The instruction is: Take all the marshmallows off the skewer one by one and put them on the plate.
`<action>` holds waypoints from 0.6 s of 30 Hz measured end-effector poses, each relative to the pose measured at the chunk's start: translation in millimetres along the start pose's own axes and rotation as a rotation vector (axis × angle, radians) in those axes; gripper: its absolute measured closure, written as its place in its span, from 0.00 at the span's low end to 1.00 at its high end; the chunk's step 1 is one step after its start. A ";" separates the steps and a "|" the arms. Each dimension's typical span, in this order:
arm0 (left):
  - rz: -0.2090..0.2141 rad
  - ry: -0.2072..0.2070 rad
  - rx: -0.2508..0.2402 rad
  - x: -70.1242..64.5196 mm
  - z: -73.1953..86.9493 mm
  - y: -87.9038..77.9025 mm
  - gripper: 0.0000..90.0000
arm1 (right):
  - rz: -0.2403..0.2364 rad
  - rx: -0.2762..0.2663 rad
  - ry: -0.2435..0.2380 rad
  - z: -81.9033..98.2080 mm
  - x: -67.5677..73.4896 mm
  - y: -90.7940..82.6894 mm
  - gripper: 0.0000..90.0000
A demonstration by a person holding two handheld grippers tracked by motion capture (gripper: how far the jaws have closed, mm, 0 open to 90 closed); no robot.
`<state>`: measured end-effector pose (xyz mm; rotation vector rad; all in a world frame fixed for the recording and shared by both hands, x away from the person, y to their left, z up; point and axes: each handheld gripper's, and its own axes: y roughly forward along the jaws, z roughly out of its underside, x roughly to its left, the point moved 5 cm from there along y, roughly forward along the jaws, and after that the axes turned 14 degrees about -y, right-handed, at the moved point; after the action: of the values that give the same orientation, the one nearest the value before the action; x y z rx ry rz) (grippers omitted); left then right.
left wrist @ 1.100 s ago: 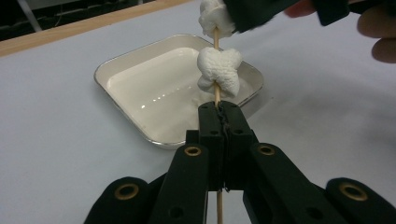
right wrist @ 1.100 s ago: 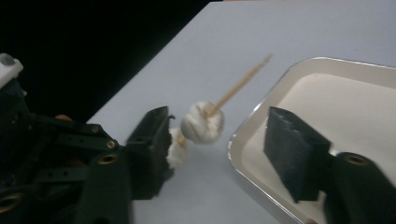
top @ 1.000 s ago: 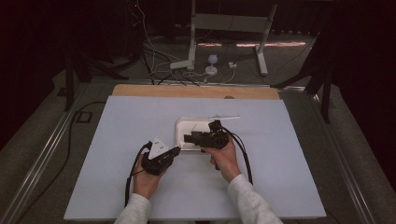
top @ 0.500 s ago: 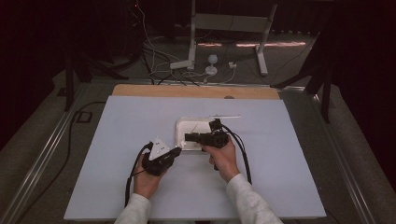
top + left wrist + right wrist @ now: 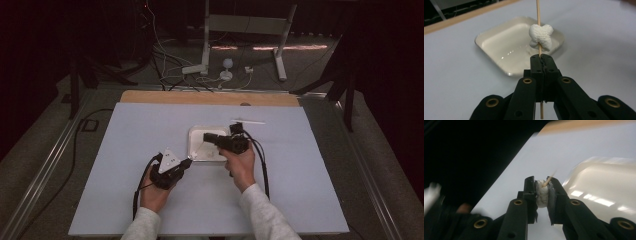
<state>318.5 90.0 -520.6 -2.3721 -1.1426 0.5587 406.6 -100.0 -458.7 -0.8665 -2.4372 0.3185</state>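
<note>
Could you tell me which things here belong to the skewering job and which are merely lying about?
In the job: wooden skewer; marshmallow on it; second marshmallow in the right tongs; left tongs; white tray.

Lying about: white strip; floor cables; metal stand.

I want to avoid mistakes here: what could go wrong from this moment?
1. The right claw squeezes a soft marshmallow as the skewer tip enters it; it may crush or tear.
2. The left claw grips the thin skewer low down; a sideways push could bend or snap it.
3. The first marshmallow could slide down the skewer toward the tray.
</note>
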 end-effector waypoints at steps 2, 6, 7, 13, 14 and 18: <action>-0.002 -0.019 -0.004 4.1 1.6 -0.9 1.00 | 0.051 -0.055 0.036 -14.2 -22.5 -20.8 0.89; 0.007 -0.051 -0.034 6.4 -4.4 -2.3 1.00 | 0.093 0.002 -0.051 -23.3 -37.4 -43.9 0.89; 0.003 -0.051 -0.036 6.1 -5.4 -1.9 1.00 | 0.089 0.014 -0.065 -22.3 -37.4 -44.7 0.88; -0.002 -0.055 -0.037 5.7 -6.0 -1.2 1.00 | 0.085 0.042 -0.083 -15.1 -35.0 -35.7 0.87; -0.001 -0.061 -0.038 6.2 -6.0 -1.0 1.00 | 0.081 0.047 -0.085 -13.8 -34.2 -33.4 0.87; 0.000 -0.071 -0.041 7.8 -6.0 -1.8 1.00 | 0.092 0.072 -0.103 -10.1 -32.7 -24.0 0.86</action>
<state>325.2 95.9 -516.0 -2.4042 -1.1960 0.6295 421.2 -139.0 -454.2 -0.9542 -2.4675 0.4928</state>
